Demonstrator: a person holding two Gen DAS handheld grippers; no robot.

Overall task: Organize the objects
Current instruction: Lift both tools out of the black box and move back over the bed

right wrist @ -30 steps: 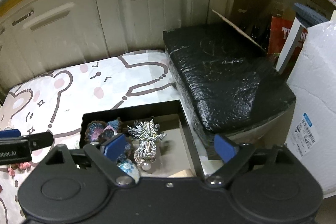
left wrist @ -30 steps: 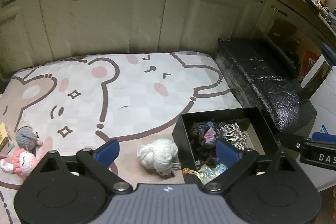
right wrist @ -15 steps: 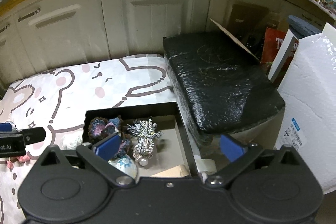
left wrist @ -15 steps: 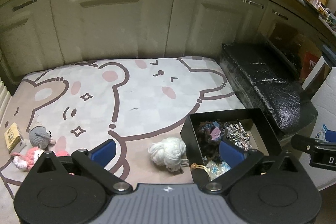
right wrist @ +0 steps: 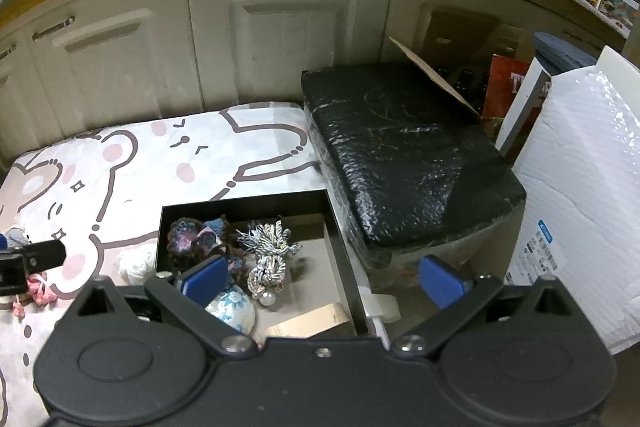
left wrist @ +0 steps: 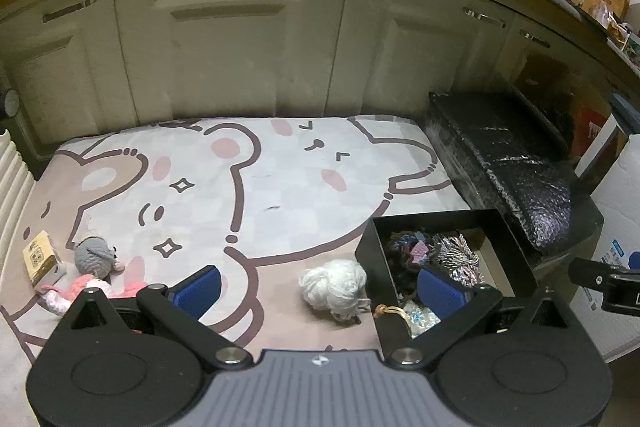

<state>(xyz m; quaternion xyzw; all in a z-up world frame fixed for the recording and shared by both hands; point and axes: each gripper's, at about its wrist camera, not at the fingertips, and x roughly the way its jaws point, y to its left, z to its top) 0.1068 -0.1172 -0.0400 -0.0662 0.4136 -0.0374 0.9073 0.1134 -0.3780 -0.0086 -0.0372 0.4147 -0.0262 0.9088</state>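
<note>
White yarn ball (left wrist: 334, 283): soft, loosely wound, a strand or two trailing at its lower edge. Lies on the mat (left wrist: 280, 179), just beside the left wall of the black box (left wrist: 440, 223), outside it and untouched. Probably next to go in, judging by how close it sits.

Already in the box: a purple-blue crochet piece (right wrist: 188, 235), a silver-blue cord bundle (right wrist: 268, 255) and a floral ball (right wrist: 232, 309), crowded to the left half (right half mostly bare card, so room remains). Gathered there presumably as the sorted lot.

Above the ball, the left gripper (left wrist: 320, 289), angled down at it. Fingers (left wrist: 198, 289) spread wide, just been opening, nothing between them. Looks set to straddle the yarn. Over the box, the right gripper (right wrist: 324, 279), likewise spread wide and just been opening, also empty, one pad over the contents and the other beyond the right wall.

Well apart at the mat's left edge: grey knitted toy (left wrist: 94, 255), pink toy (left wrist: 80, 287) and small yellow carton (left wrist: 40, 259), clustered and apparently unsorted.

Beyond: black wrapped package (left wrist: 520, 167) against the box's far side, cream cabinets (left wrist: 240, 47) behind.
</note>
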